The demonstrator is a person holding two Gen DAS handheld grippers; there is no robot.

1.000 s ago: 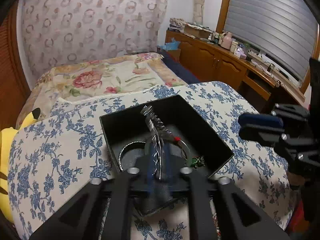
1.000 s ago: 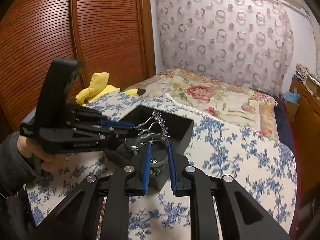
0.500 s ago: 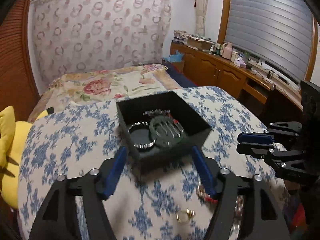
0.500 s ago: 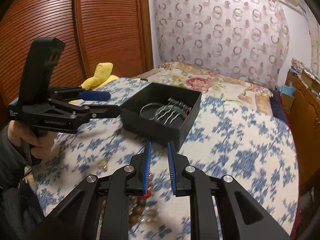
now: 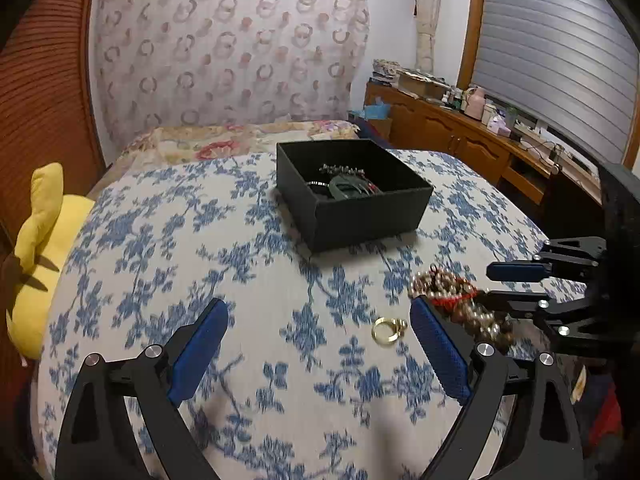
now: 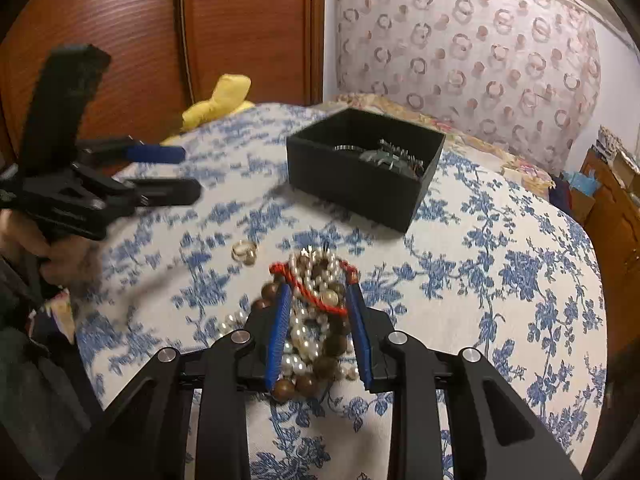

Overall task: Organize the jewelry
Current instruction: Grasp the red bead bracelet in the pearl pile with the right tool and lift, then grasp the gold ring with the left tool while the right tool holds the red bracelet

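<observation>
Box (image 5: 372, 216) contents half-hidden, blurred

box (image 5: 372, 216) on bedspread (image 5: 160, 240) | ring (image 5: 387, 330) before box | bead pile (image 6: 316, 312) right of ring

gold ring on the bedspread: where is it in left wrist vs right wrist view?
Left wrist: gold ring lies lower right of centre on the blue floral bedspread, just left of the bead pile.
Right wrist: gold ring sits left of centre, up-left of the bead pile.
Shared landmark: the black box, beyond the ring in both.
</observation>
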